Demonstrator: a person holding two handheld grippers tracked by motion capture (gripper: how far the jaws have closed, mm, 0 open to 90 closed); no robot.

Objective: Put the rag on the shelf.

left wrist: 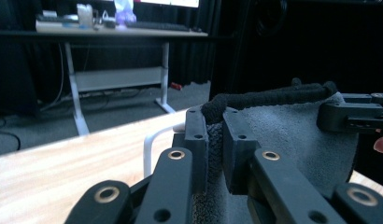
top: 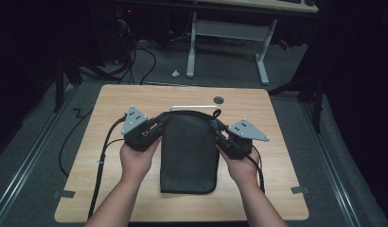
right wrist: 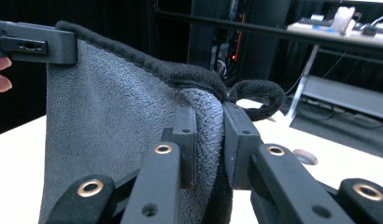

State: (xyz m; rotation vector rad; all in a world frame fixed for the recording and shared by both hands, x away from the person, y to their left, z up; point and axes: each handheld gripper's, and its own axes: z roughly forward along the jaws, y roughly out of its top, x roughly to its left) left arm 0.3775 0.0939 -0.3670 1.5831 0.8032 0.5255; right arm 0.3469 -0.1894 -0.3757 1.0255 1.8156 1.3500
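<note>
I've got both tongs on the dark grey towel (top: 189, 151), 1 at each top corner. Left tongs (top: 160, 124) are pinching the towel's upper left corner; in the left gripper view (left wrist: 214, 154) the cloth is squeezed between the 2 black jaws, w/ the thick black hem running off to the right toward the other tongs. Right tongs (top: 217, 128) are pinching the upper right corner; the right gripper view (right wrist: 209, 149) shows the folded cloth clamped between the jaws, and a small hanging loop (right wrist: 256, 95) of the hem curls up just past them.

The towel's top edge is stretched between the 2 tongs, and the cloth hangs down flat from it toward my side of the wooden surface (top: 107, 109), roughly at its middle. Can't tell if the lower edge touches the surface. A white bar (top: 194, 108) lies on the surface just behind the towel's top edge, and a small dark round spot (top: 219, 100) sits further back.
</note>
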